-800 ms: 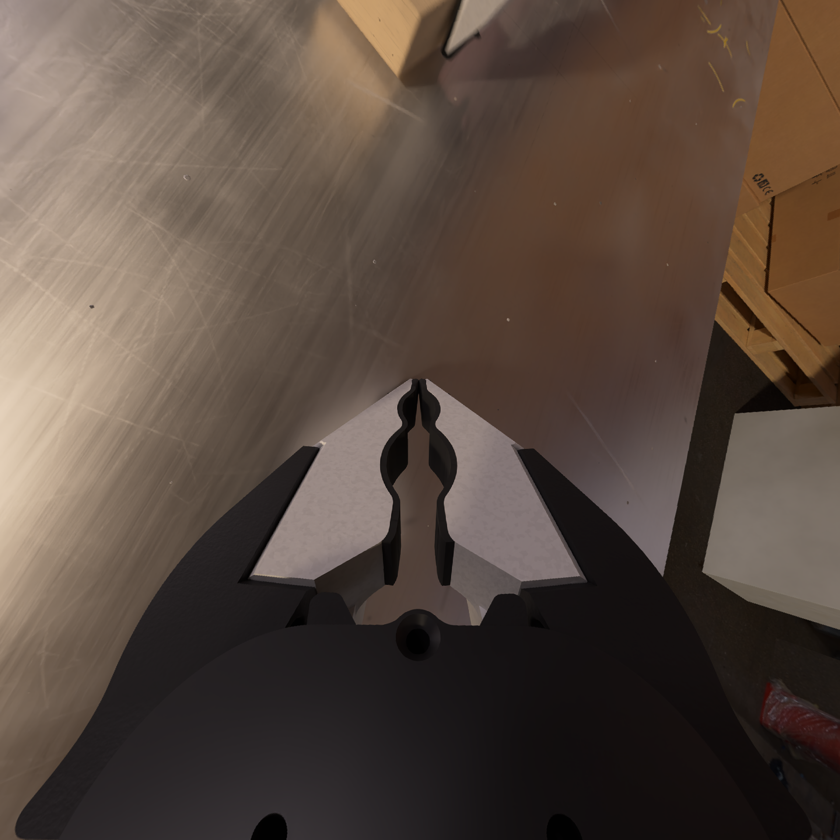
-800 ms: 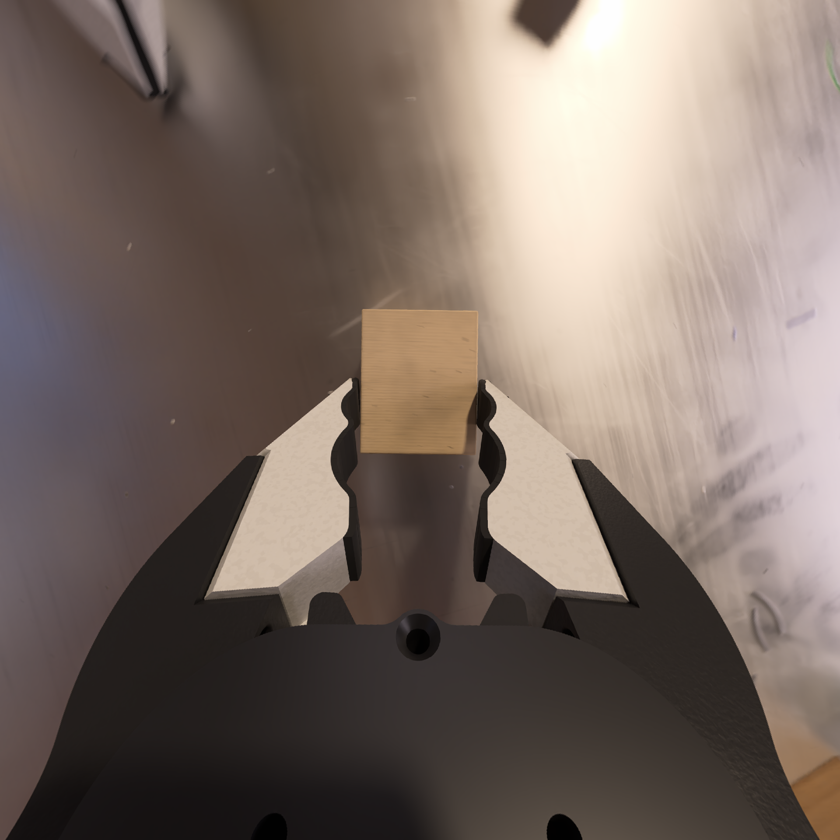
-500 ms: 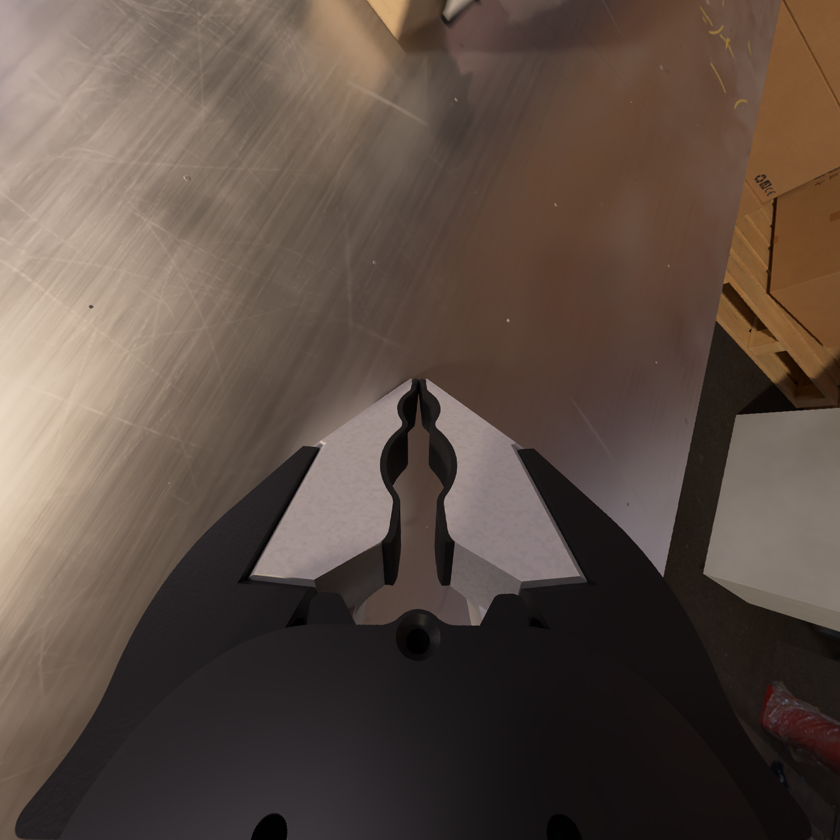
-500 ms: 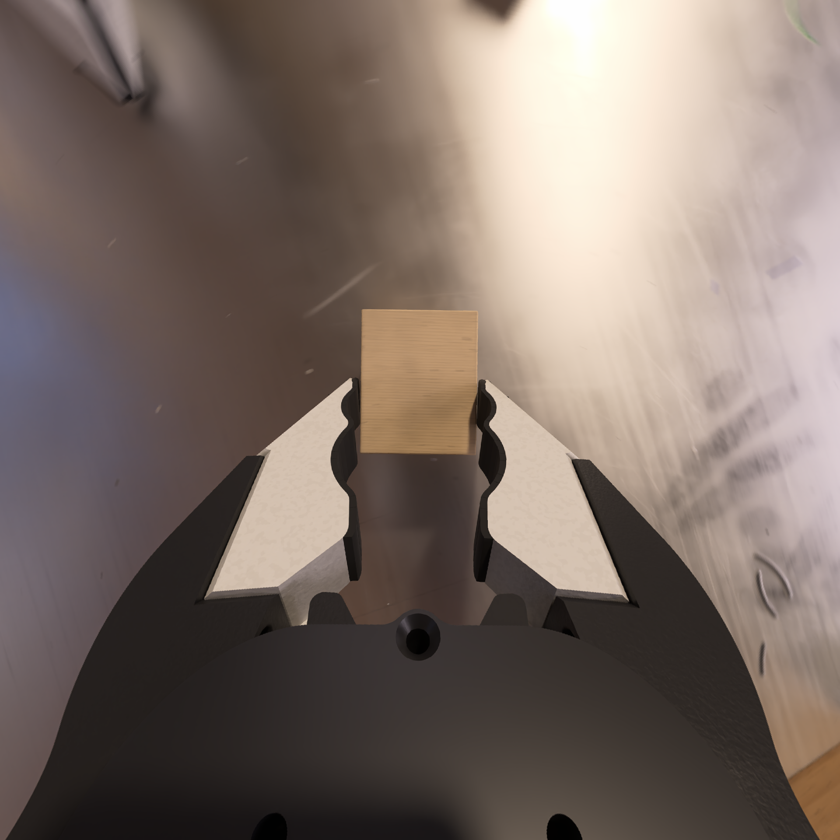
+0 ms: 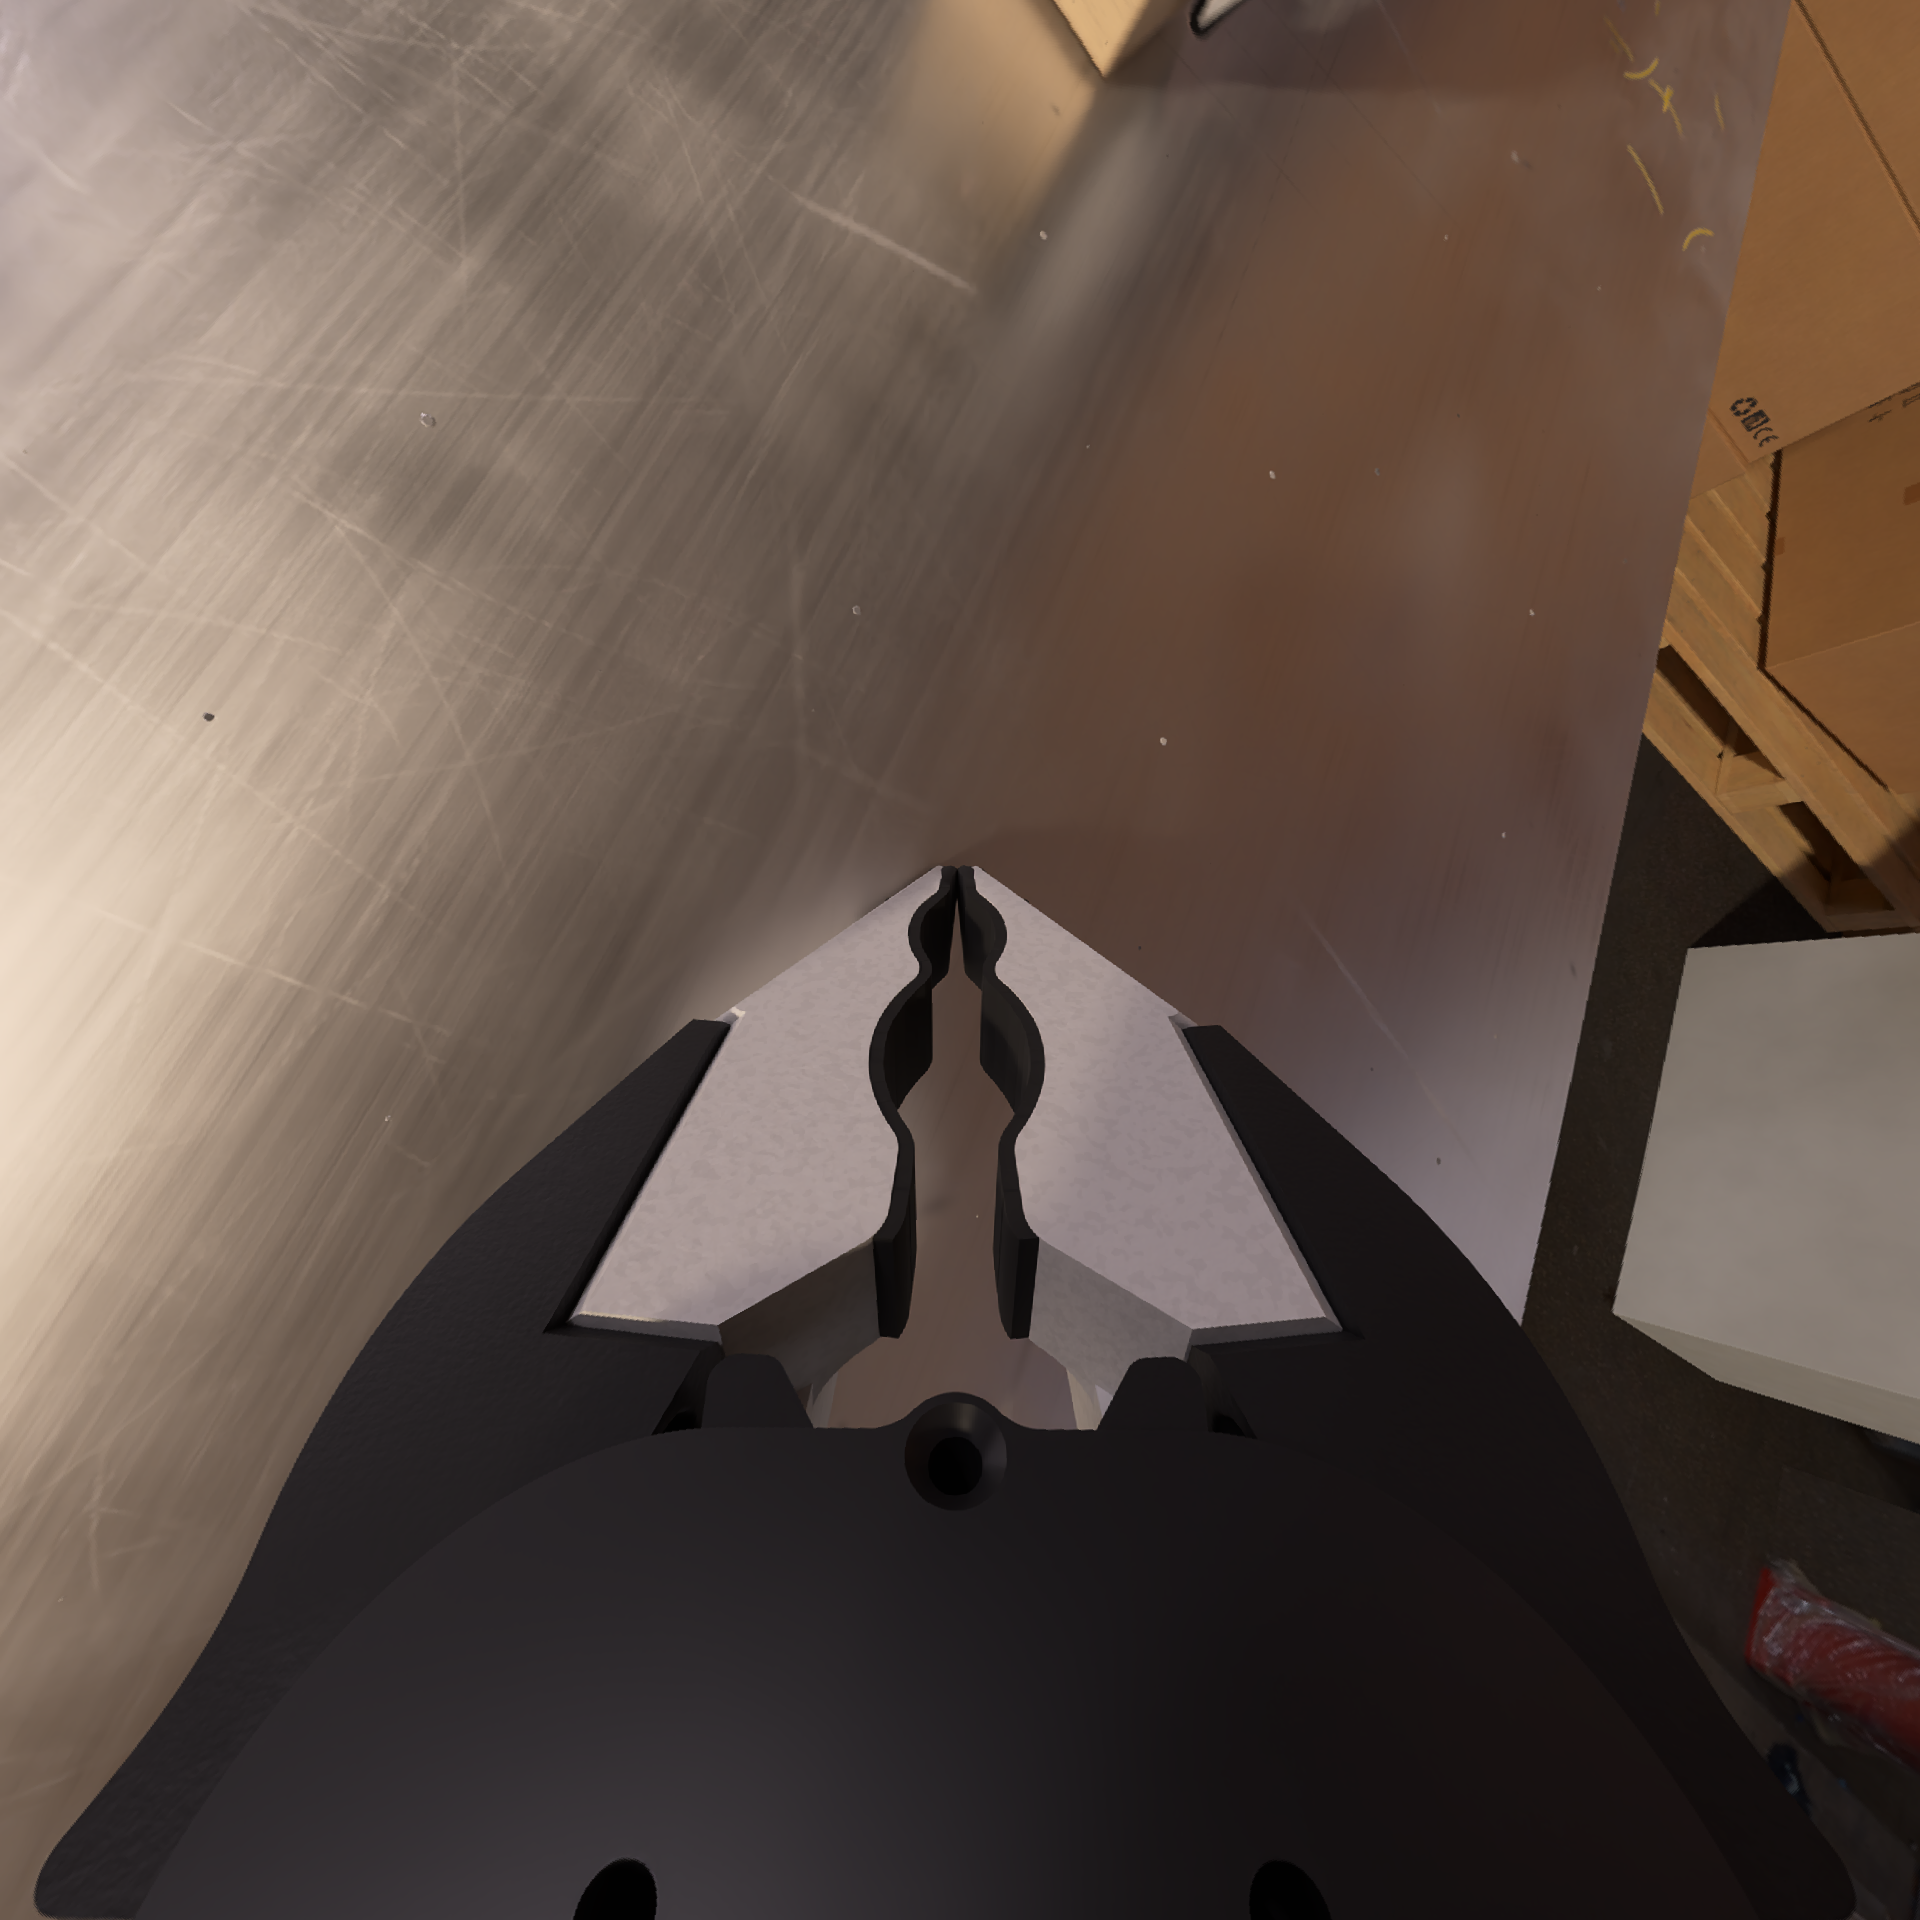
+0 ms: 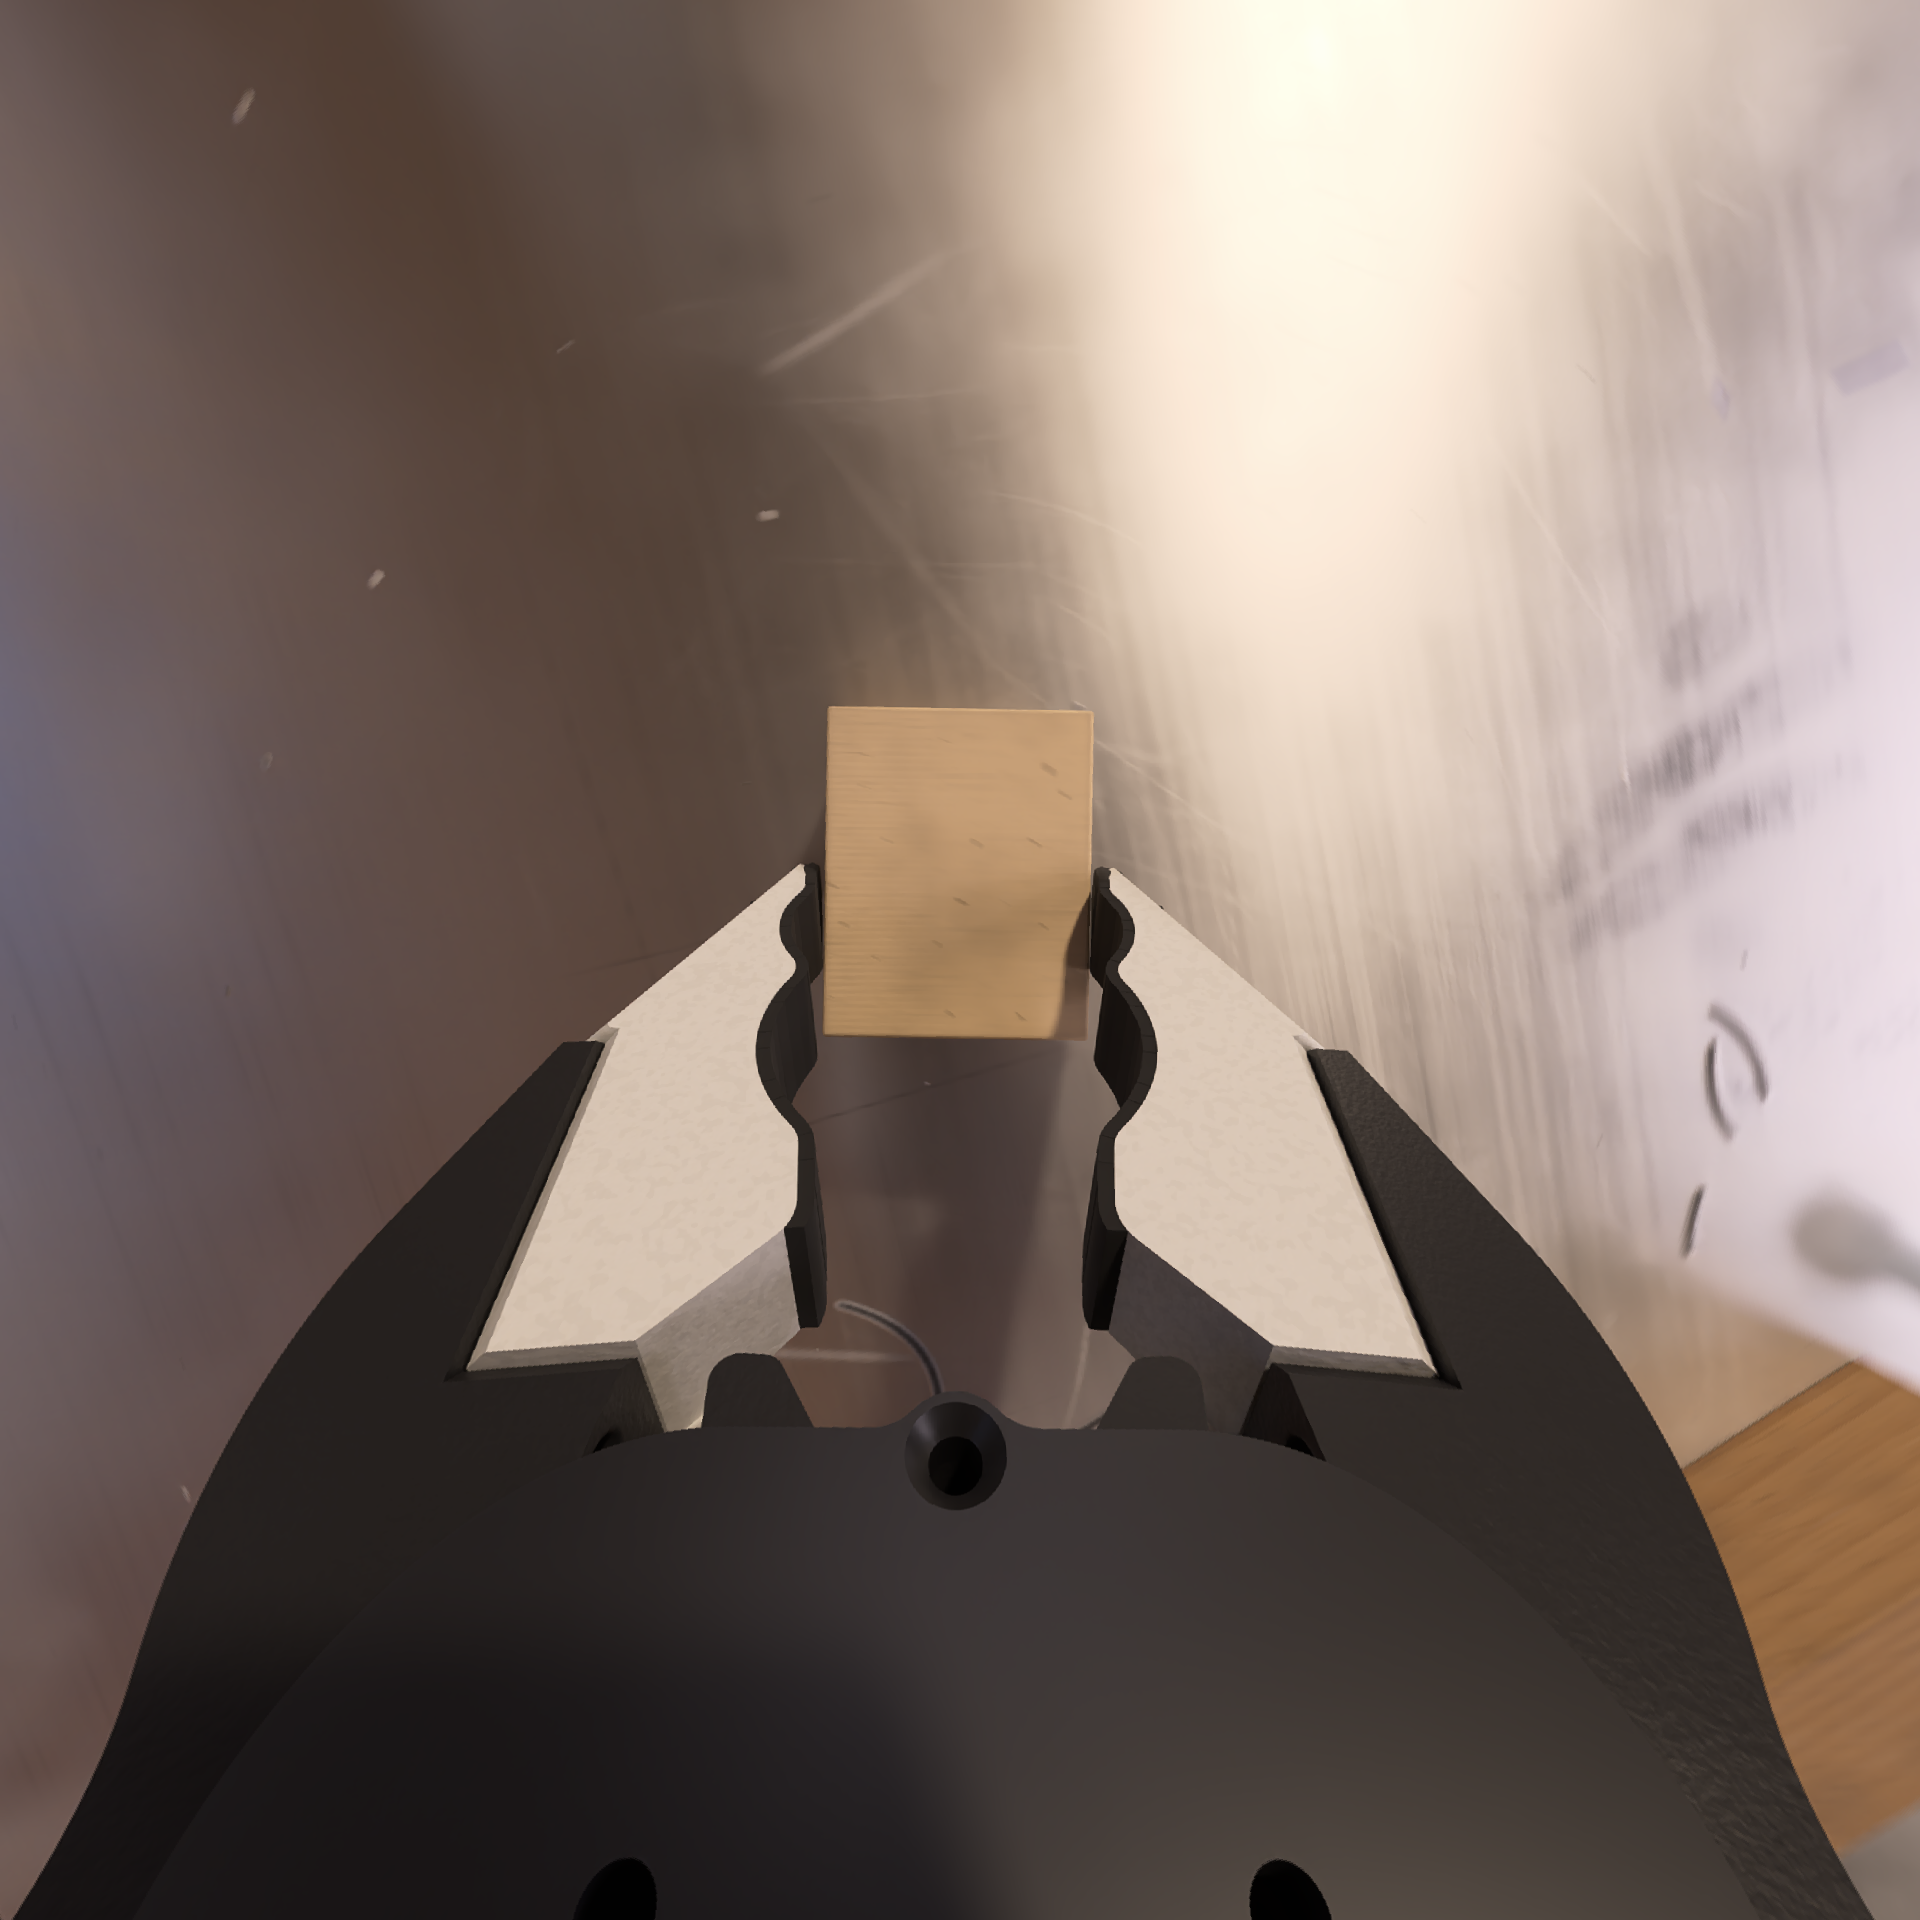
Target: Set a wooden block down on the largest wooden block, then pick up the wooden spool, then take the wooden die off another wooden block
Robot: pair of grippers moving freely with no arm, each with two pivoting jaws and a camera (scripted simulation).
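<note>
Since the earlier frame, metal table scratches slid under the right gripper, clamped on a wooden block; cardboard boxes at 2 o'clock; left gripper closed, empty.

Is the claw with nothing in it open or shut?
Shut. The left gripper has its fingertips touching, with only metal table beyond.

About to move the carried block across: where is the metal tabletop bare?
Open scratched tabletop spreads ahead and left of the shut left gripper. Crowded only at the far edge: a wooden block. The right gripper holds its wooden block over bare metal.
</note>
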